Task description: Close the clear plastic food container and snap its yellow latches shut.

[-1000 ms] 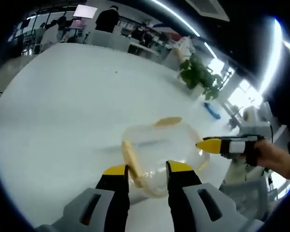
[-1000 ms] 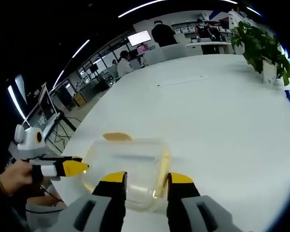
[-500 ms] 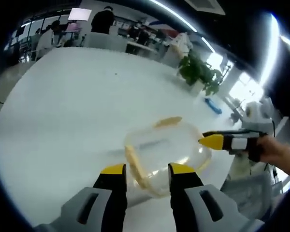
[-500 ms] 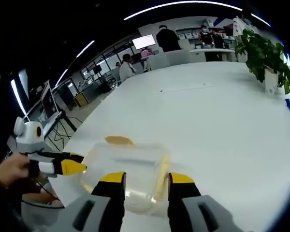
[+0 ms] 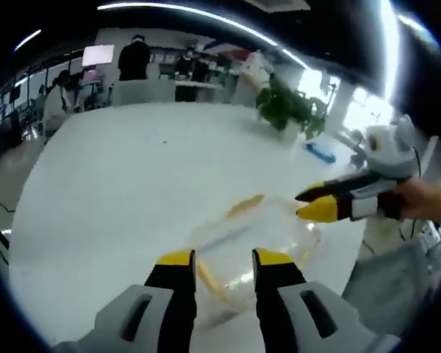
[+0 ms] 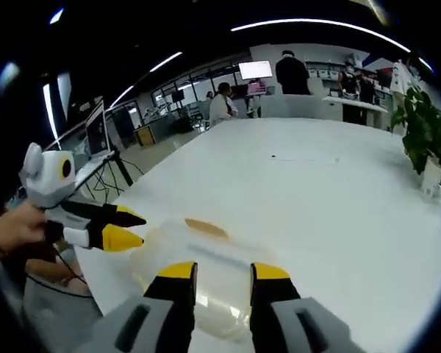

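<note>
my left gripper (image 5: 216, 259) hangs over the near edge of the clear container (image 5: 251, 239), jaws parted and holding nothing. the container sits near the white table's (image 5: 117, 184) edge, lid on; a yellow latch (image 5: 245, 205) sticks out at its far side. it looks light, thin and slick, so i'd press only at the latches. my right gripper (image 6: 215, 272) also hovers spread and empty.

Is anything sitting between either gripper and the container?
Nothing visible does. The container lies on the white table right ahead of the left gripper, and the right gripper has it just beyond its jaws too, with nothing between.
</note>
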A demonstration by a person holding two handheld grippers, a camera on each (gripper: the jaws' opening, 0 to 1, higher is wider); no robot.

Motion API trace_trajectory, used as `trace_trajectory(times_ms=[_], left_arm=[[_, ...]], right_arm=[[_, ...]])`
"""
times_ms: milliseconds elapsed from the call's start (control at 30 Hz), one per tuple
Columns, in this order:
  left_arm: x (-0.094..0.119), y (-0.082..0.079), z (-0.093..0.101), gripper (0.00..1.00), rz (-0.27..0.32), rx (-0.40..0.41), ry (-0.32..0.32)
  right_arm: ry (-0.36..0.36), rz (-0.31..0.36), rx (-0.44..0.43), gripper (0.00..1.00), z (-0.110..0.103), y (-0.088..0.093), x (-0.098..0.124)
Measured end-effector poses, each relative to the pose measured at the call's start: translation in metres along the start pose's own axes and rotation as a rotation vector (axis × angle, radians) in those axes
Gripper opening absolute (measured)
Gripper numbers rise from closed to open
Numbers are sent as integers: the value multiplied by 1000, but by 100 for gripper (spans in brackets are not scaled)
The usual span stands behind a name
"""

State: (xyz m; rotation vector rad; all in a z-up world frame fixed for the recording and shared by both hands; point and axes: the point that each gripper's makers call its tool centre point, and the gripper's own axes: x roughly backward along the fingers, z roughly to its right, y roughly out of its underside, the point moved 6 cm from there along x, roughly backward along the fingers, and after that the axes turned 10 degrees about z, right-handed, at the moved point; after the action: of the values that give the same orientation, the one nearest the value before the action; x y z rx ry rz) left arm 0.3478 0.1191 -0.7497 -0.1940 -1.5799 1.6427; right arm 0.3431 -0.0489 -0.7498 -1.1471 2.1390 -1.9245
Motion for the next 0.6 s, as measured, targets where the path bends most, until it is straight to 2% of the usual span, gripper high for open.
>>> trace_trajectory(times_ms=[100,233,433,533,600], left_arm=[[-5,-1,9,24,-15,-74,49],[-11,-1,16,22,-24,-125,76],[-20,0,21,22,-44,-230,109],[-23,2,22,22,-54,-267,119],[-24,4,22,23,-65,-279,120]], right_arm=[[-39,-3,46,22,-3,-5,-5],[-70,-18,107,12,-5,-8,-11],[-134,-53,180,12,-9,-10,-25],[-163,-106,295,13,-8,-8,-32],[-176,-111,301,13,-8,-8,-36]])
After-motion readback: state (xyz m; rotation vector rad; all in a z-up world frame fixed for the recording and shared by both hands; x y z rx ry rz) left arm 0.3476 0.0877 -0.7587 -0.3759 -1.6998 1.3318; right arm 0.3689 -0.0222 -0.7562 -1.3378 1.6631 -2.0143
